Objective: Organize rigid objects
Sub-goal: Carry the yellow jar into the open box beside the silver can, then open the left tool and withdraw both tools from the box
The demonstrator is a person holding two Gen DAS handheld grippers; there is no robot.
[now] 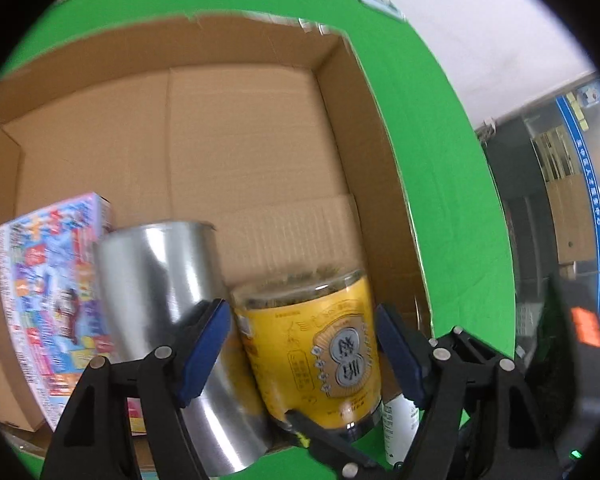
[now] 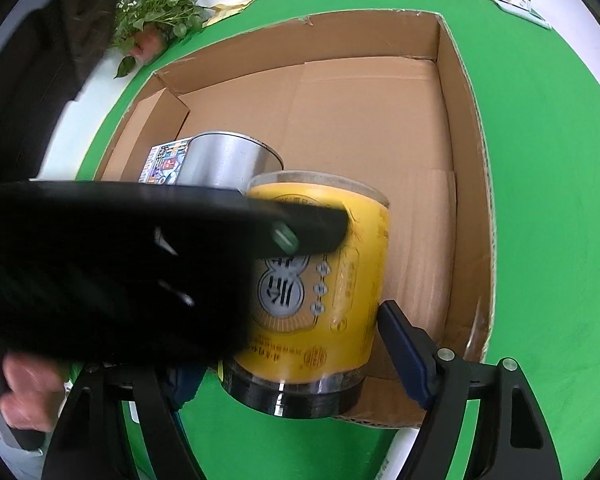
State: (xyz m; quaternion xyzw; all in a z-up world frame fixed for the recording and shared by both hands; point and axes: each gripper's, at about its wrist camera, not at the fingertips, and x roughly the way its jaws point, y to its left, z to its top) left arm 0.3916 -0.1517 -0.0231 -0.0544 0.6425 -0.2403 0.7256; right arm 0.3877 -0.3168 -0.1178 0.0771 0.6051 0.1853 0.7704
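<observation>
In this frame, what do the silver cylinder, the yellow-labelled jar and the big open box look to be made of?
Silver cylinder: apparently bare metal, mirror-like streaked reflections. Yellow-labelled jar: probably clear plastic or glass, contents visible above a glossy printed wrap, dark cap at its near end. Big open box: corrugated cardboard, matte brown, fluting showing at the cut edges.

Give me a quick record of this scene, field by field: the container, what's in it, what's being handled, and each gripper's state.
Container: open brown cardboard box on green surface
Inside: colourful printed carton, shiny silver metal cylinder beside it
Handled: yellow-labelled clear jar, by the cylinder
Left gripper: fingers either side of jar; contact unclear
Right gripper: behind jar, one finger hidden
Background: potted green plant
</observation>
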